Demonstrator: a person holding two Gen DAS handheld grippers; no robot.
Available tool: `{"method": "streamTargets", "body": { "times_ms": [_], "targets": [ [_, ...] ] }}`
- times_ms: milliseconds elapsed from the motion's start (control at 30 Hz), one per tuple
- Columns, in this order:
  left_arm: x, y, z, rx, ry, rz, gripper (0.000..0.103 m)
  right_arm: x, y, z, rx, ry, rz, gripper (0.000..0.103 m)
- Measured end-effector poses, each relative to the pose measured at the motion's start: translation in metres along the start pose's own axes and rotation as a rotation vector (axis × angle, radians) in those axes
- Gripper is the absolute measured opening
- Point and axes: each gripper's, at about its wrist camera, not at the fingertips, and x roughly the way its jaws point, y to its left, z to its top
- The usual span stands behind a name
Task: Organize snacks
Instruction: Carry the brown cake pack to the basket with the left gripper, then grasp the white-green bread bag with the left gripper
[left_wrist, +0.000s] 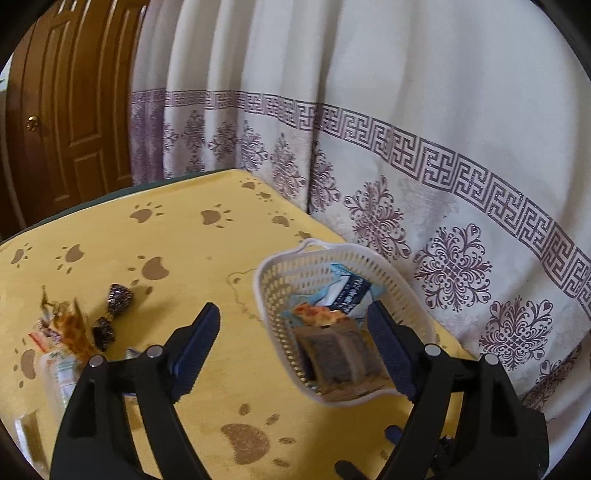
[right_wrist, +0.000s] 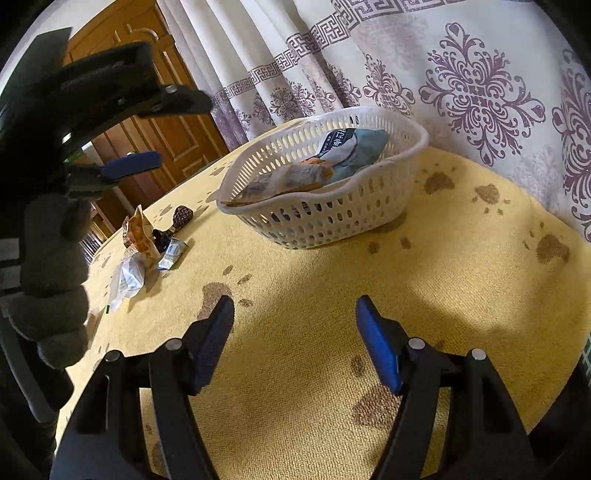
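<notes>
Roughly halfway, I'd say: the white basket (right_wrist: 325, 192) is already holding a few snack packets (right_wrist: 317, 166). A small pile of snacks (right_wrist: 147, 243) is still lying on the tabletop (right_wrist: 406, 288) at about 9 o'clock from it. The left hand-held gripper (left_wrist: 295, 350) is hanging wide open and empty by the basket, and the right hand-held gripper (right_wrist: 295, 343) is sitting open too, holding nothing.

Black claw (right_wrist: 295, 343) frames, blue ribbed pads (right_wrist: 376, 347), grey fuzzy glove (right_wrist: 55, 280).

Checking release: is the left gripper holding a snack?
No, the left gripper stands open and empty above the table, beside the basket.
</notes>
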Motion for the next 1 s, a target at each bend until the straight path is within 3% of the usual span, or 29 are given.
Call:
{"method": "streamTargets", "body": {
  "times_ms": [367, 633, 1000],
  "targets": [
    [-0.031, 0.04, -0.019, -0.038, -0.02, 0.154, 0.087, 0.002, 0.006, 0.001, -0.001, 0.017, 0.003, 0.07],
    [-0.049, 0.098, -0.035, -0.141, -0.014, 0.289, 0.09, 0.001, 0.028, 0.0, -0.043, 0.013, 0.027, 0.07],
    [-0.032, 0.173, -0.064, -0.289, 0.092, 0.435, 0.092, 0.009, 0.044, -0.004, -0.072, 0.037, 0.041, 0.07]
  ]
}}
